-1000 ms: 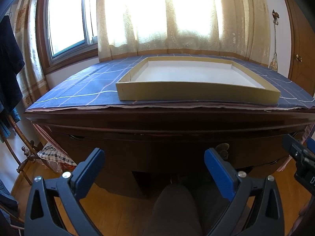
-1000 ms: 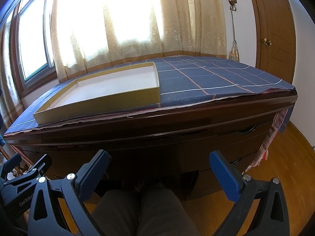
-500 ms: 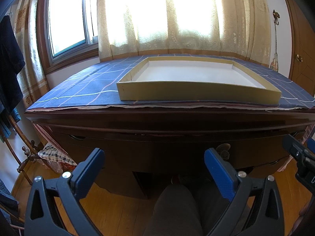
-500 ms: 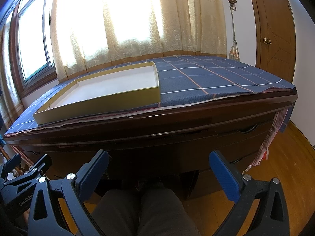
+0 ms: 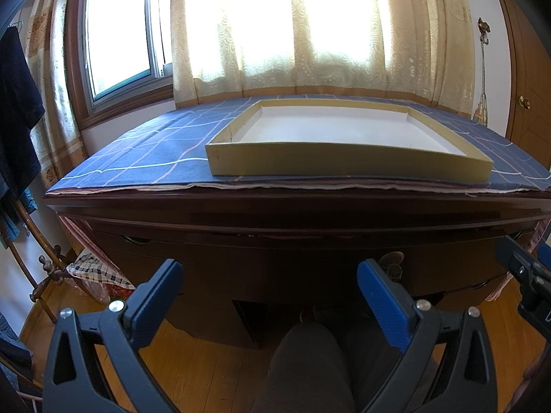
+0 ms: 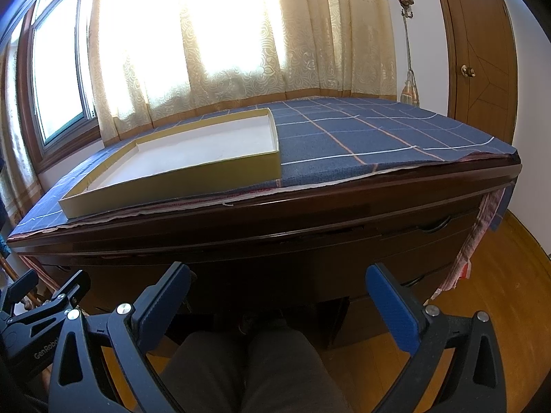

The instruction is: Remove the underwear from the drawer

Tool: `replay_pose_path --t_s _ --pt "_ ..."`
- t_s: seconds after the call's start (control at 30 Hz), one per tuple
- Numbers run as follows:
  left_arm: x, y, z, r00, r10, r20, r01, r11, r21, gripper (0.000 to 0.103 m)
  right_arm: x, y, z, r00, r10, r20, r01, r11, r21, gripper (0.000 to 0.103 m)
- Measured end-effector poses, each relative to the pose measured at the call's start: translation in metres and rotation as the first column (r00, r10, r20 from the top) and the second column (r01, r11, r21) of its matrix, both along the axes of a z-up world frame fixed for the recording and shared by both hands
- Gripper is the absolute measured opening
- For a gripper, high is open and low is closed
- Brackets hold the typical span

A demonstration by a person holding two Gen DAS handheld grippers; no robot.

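Both tools (image 5: 268,287) (image 6: 277,290) agape; drawer (image 6: 396,241) closed, lengthwise left-right.

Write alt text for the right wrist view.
The open right gripper hovers low before a dark wooden desk with closed drawers, above the person's knees. On its blue checked cloth sits a shallow empty box; the left gripper shows at left.
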State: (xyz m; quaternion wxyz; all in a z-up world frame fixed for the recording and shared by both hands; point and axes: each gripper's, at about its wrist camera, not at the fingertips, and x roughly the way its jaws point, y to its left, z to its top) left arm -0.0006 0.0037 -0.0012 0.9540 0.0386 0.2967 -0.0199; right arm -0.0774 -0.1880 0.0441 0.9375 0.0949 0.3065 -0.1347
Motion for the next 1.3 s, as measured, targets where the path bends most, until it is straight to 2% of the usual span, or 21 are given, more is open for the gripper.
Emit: replay_pose_path --t_s 0.23,0.33,0.43,0.57,0.63,0.7,0.73,0.77,0.83,0.9,0.97,1.07,1.13,1.2,1.3 --pt "0.001 0.007 0.0 1.0 0.016 0.013 -0.016 1.0 -0.002 0.103 -0.008 -0.008 0.005 0.996 -0.028 0.083 0.029 1.0 -0.001 0.103" --pt "0.002 0.013 0.0 0.999 0.021 0.029 -0.021 0.999 -0.025 0.103 -0.019 -0.019 0.011 0.981 -0.07 0.182 0.068 0.998 0.016 0.103" --pt "0.001 0.022 0.002 0.995 0.059 0.075 -0.056 0.998 -0.041 0.103 -0.034 -0.03 0.017 0.943 -0.128 0.308 0.118 0.992 0.052 0.103" --pt "-0.001 0.041 0.007 0.979 0.129 0.156 -0.117 0.99 -0.083 0.103 -0.053 -0.043 0.025 0.863 -0.216 0.457 0.215 0.975 0.054 0.103" --pt "-0.002 0.051 0.009 0.968 0.161 0.193 -0.142 0.984 -0.109 0.103 -0.064 -0.049 0.026 0.795 -0.254 0.55 0.273 0.961 0.049 0.103" --pt "-0.003 0.063 0.01 0.945 0.215 0.246 -0.187 0.973 -0.133 0.103 -0.072 -0.049 0.025 0.716 -0.281 0.639 0.358 0.934 0.009 0.103" --pt "-0.004 0.07 0.01 0.928 0.243 0.284 -0.204 0.966 -0.159 0.103 -0.072 -0.049 0.024 0.686 -0.278 0.672 0.39 0.921 -0.017 0.103" --pt "-0.007 0.075 0.009 0.915 0.258 0.309 -0.211 0.961 -0.178 0.103 -0.072 -0.051 0.023 0.67 -0.269 0.692 0.407 0.913 -0.039 0.103" --pt "-0.011 0.087 0.009 0.874 0.301 0.381 -0.228 0.947 -0.225 0.103 -0.067 -0.054 0.022 0.644 -0.248 0.724 0.434 0.897 -0.079 0.103" --pt "-0.012 0.094 0.009 0.841 0.327 0.43 -0.247 0.941 -0.233 0.103 -0.066 -0.057 0.022 0.609 -0.244 0.755 0.465 0.881 -0.091 0.103" --pt "-0.008 0.099 0.008 0.821 0.341 0.458 -0.265 0.938 -0.223 0.103 -0.065 -0.063 0.022 0.569 -0.242 0.786 0.502 0.859 -0.099 0.102" --pt "-0.005 0.103 0.004 0.769 0.376 0.517 -0.299 0.927 -0.229 0.103 -0.055 -0.074 0.019 0.561 -0.253 0.789 0.514 0.853 -0.092 0.103" --pt "-0.003 0.107 0.003 0.746 0.391 0.539 -0.303 0.92 -0.247 0.103 -0.048 -0.078 0.016 0.566 -0.255 0.784 0.516 0.851 -0.095 0.103" --pt "-0.002 0.105 0.003 0.735 0.393 0.553 -0.303 0.92 -0.25 0.103 -0.04 -0.079 0.008 0.58 -0.259 0.773 0.518 0.849 -0.104 0.103" --pt "0.002 0.097 0.003 0.734 0.365 0.573 -0.301 0.931 -0.208 0.103 -0.033 -0.083 0.003 0.594 -0.267 0.759 0.518 0.849 -0.107 0.103"
